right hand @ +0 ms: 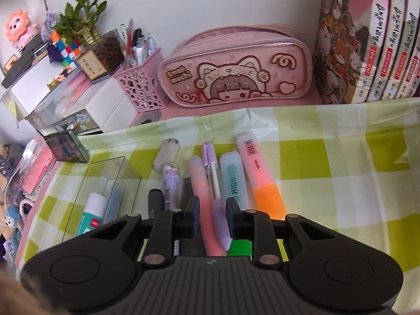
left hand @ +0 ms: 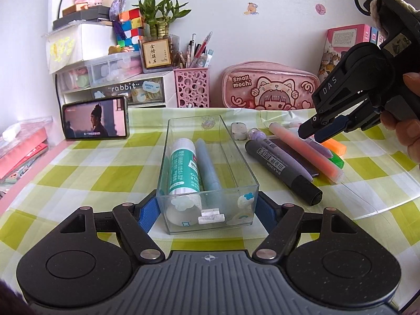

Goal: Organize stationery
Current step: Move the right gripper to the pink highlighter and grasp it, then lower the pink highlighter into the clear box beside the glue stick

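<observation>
A clear plastic box (left hand: 252, 162) stands on the checked cloth with a green-and-white glue stick (left hand: 183, 168) and a grey-blue pen (left hand: 207, 165) inside. My left gripper (left hand: 207, 214) is shut on the box's near end, one blue pad against each side wall. To the right lie a black marker (left hand: 286, 170), a pink highlighter pen (right hand: 202, 191), a clear purple pen (right hand: 214, 181), a green highlighter (right hand: 233, 176), an orange highlighter (right hand: 260, 173), a purple character pen (right hand: 172, 181) and a worn eraser (right hand: 166, 155). My right gripper (right hand: 212, 210) hovers over the pink and purple pens, jaws narrowly open, gripping nothing.
A pink pencil case (left hand: 267, 86), a pink pen holder (left hand: 191, 86) and white drawers (left hand: 113, 84) line the back wall. A phone (left hand: 95, 118) leans at the left, playing video. Boxed books (right hand: 367, 52) stand at the back right.
</observation>
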The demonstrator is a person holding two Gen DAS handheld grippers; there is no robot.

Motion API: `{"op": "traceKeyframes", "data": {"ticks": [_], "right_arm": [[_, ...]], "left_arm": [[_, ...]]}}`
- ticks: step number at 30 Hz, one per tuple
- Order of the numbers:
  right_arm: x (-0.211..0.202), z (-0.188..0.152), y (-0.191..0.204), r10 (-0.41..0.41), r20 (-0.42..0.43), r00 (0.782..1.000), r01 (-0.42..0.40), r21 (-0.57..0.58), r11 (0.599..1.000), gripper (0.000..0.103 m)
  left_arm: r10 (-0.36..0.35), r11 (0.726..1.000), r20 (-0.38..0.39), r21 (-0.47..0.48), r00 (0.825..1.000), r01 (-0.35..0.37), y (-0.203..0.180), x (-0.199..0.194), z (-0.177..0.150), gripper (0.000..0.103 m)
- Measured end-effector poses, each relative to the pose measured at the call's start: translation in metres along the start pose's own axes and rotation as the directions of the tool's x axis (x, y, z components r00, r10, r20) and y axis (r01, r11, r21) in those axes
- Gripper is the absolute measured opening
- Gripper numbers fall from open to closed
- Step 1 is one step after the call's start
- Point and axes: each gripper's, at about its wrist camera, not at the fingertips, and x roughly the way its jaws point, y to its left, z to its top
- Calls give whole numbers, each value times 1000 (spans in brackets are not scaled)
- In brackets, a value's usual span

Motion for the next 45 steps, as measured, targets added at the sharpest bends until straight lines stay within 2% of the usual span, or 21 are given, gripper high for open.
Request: {"op": "traceKeyframes", "data": {"ticks": [6,11,14,18,26,30,32,36,45], "right_arm": [[10,-1,24,-52,1,999,52,-138,989,20],[30,-2,25,-86,-49,995,78,-152,985,18],[30,-5,26,-91,-29,995,85,-147,985,16],[23,-3,19,-57,-19,998,56,-80,995,16],[8,0,18,19,-3,1000,-19,-14,1000,16],[5,-1,17,12,8,1000,-12,16,1000,16],[2,-1,17,33,13,999,-33,35,999,16],[-2,-2,26,98,7,995,-99,66,993,16],[-1,-5,52,186,-37,982,-181,112,977,16]], "left_arm": [[0,1000,0,0,1000,0,0,0,0,74],[1,1000,0,0,1000,-1,-1,0,0,74],[1,1000,0,0,1000,-1,-1,0,0,74],[2,1000,0,-1,1000,-2,-1,0,0,74],[1,1000,0,0,1000,-1,-1,0,0,74],[1,1000,1,0,1000,-1,-1,0,0,74],[2,1000,1,-1,1000,-2,-1,0,0,74],[1,1000,-1,0,1000,-1,0,-1,0,74],[2,1000,0,1,1000,-2,0,-1,0,74]]}}
